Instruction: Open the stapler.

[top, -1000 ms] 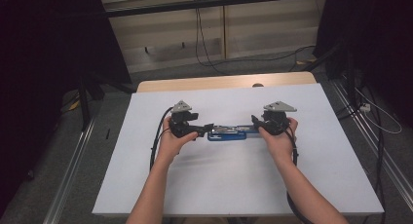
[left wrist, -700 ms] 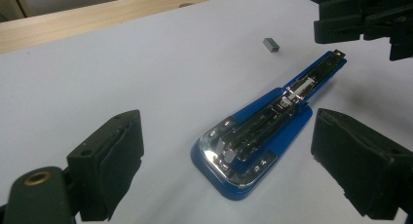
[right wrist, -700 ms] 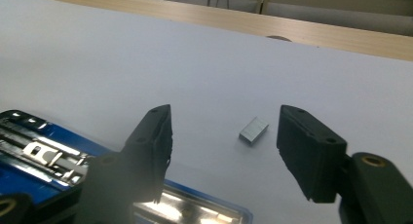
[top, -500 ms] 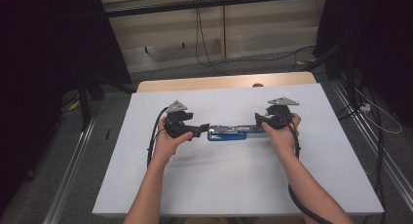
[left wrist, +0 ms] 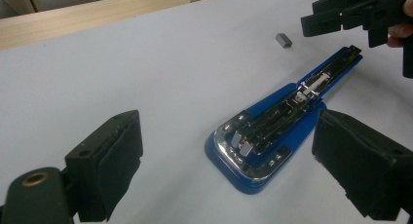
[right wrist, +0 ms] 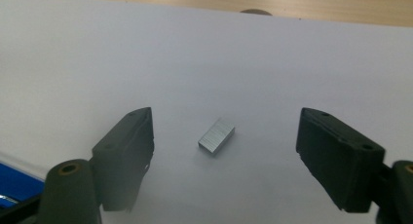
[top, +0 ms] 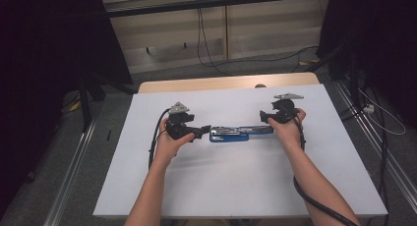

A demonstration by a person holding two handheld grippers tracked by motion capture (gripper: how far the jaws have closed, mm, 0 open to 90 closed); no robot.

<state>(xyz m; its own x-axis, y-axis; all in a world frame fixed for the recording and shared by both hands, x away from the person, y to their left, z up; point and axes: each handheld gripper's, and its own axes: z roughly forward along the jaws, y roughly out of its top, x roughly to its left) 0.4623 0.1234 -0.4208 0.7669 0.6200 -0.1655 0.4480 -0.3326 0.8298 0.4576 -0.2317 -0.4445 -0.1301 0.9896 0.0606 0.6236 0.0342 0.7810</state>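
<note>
Left gripper [top: 200,132]: jaws spread wide, nothing between the pads, sitting just off the rounded end of the blue stapler [top: 241,133]. In the left gripper view its right jaw cuts across the stapler's near right edge, so that corner is hidden.

Stapler lies flat mid-sheet on the white table cover [top: 221,186], opened out, metal magazine track [left wrist: 280,114] exposed along its length. From the high view it's too small to tell what sits in the track.

Right of that: small grey block of staples [right wrist: 216,136] lying loose on the cover, just beyond the stapler's narrow end. Hard to make out from above, since the right hand [top: 287,130] covers that area.

Right gripper [top: 265,117]: jaws have just been opening, now spread well apart, staple block on the sheet between them, pads not touching it. A sliver of the blue stapler is cut off at the lower left corner of the right gripper view.

Around: bare wooden table edge [top: 221,82] at the far side, cables [top: 204,37] on the floor behind, dark curtains either side.
</note>
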